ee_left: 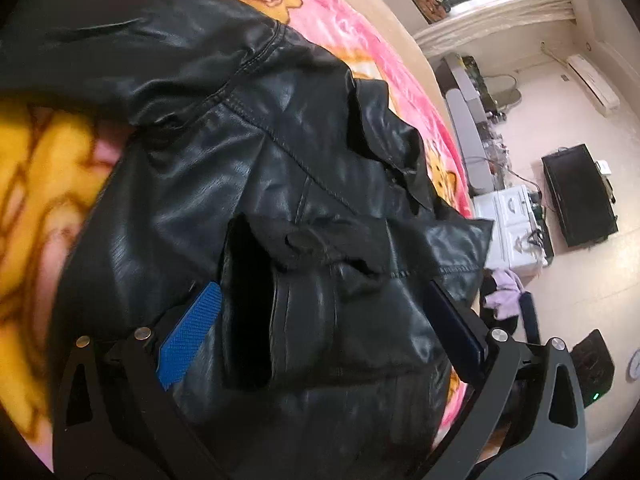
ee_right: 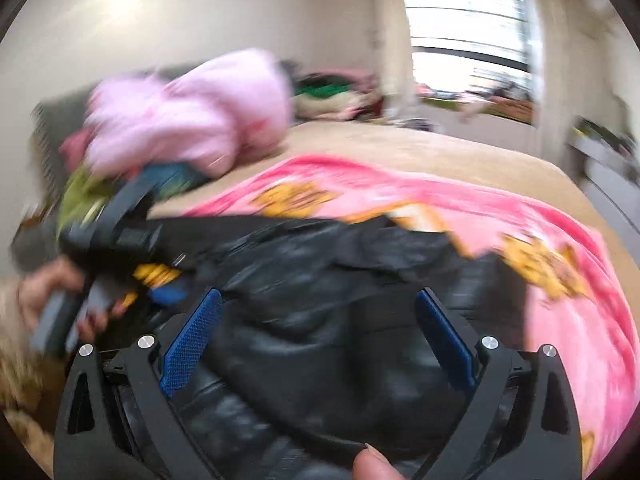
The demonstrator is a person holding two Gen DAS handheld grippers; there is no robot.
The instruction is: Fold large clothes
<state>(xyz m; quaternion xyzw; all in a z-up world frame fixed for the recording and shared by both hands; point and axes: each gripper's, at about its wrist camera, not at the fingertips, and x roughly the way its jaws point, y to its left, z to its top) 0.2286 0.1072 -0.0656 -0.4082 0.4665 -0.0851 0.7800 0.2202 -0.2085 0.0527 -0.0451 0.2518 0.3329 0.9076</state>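
Observation:
A black leather jacket (ee_left: pixel 248 152) lies crumpled on a pink and yellow blanket (ee_left: pixel 48 184) on the bed. My left gripper (ee_left: pixel 320 312) is open, its blue pads on either side of a sleeve cuff (ee_left: pixel 320 320) of the jacket. In the blurred right wrist view my right gripper (ee_right: pixel 320 320) is also open, with jacket leather (ee_right: pixel 320 272) between and under its blue pads. The left gripper's body (ee_right: pixel 120 232) and the hand holding it (ee_right: pixel 52 296) show at the left of that view.
A pile of clothes with a pink garment (ee_right: pixel 188 112) lies at the bed's far left. The bed's right edge (ee_left: pixel 416 64) drops to a floor with a white cabinet (ee_left: pixel 512 224), a black screen (ee_left: pixel 580 196) and a lilac cloth (ee_left: pixel 504 288). A window (ee_right: pixel 468 36) is behind.

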